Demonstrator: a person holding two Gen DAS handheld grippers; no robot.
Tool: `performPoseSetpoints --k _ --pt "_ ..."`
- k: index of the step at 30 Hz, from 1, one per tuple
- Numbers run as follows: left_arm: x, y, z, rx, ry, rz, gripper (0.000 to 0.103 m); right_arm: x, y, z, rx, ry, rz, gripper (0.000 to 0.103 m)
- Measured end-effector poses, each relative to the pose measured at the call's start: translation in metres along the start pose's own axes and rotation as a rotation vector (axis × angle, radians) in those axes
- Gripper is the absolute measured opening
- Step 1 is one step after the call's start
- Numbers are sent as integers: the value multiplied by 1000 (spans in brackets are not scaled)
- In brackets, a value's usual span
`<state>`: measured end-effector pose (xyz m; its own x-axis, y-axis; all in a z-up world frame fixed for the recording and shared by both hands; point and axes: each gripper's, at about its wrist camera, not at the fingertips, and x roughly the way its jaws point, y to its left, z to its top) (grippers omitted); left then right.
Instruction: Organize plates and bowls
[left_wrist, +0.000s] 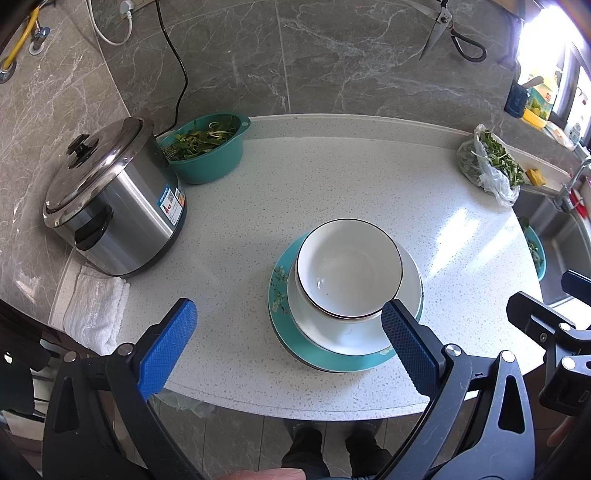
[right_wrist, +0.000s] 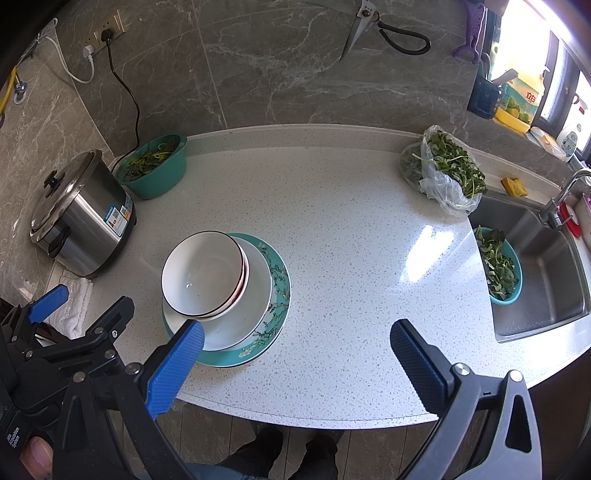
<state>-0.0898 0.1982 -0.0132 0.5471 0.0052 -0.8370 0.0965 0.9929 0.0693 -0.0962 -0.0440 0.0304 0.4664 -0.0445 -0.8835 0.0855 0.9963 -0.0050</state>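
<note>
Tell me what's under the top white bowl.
Under the top bowl a red-rimmed bowl is nested, then a white plate, then a teal flowered plate on the counter. The lower pieces' middles are covered, so anything between them can't be seen.

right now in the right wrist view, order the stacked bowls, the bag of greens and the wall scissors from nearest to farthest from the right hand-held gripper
From the right hand-held gripper, both fingers spread apart:
1. Stacked bowls, just ahead to the left, on the teal plate.
2. Bag of greens, farther back on the right, near the sink.
3. Scissors, hanging on the back wall, farthest.
</note>
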Motion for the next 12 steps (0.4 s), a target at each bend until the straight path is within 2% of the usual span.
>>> performPoseSetpoints --k 12 --pt "1 1 2 3 -25 1 102 1 3 -4 -3 4 3 103"
